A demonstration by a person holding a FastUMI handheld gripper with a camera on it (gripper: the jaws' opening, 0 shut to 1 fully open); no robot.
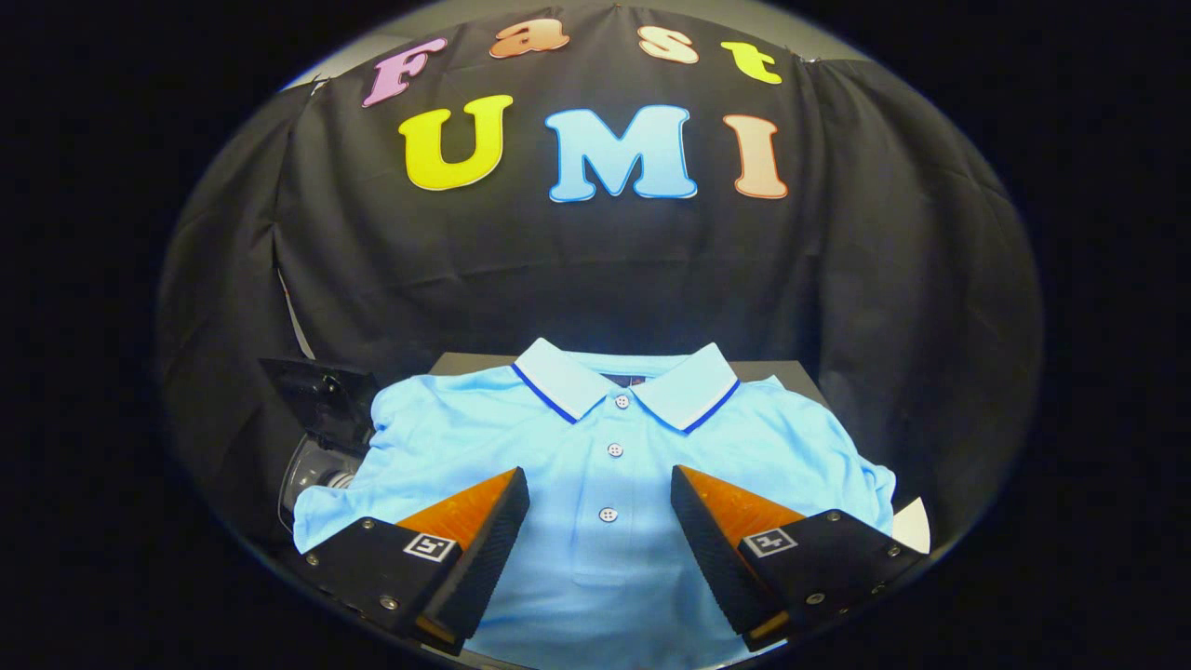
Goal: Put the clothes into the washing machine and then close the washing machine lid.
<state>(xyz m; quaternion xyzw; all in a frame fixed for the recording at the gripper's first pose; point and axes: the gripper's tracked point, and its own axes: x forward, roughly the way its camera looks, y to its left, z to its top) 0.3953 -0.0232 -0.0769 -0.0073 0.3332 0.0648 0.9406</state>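
Note:
A light blue polo shirt (521, 437) with a white, blue-trimmed collar lies folded flat on a dark surface (791, 372), front side up, its button placket running straight ahead between my fingers. My gripper (600, 489) hovers above the shirt's lower front, open wide, with nothing between the orange-and-black fingers (484, 521). To the left of the shirt, partly under its sleeve, a dark and grey machine part (316, 409) shows; I cannot tell whether it is the washing machine.
Black booth cloth hangs close behind the shirt and to both sides. A small white patch (916, 526) shows beside the shirt's right sleeve.

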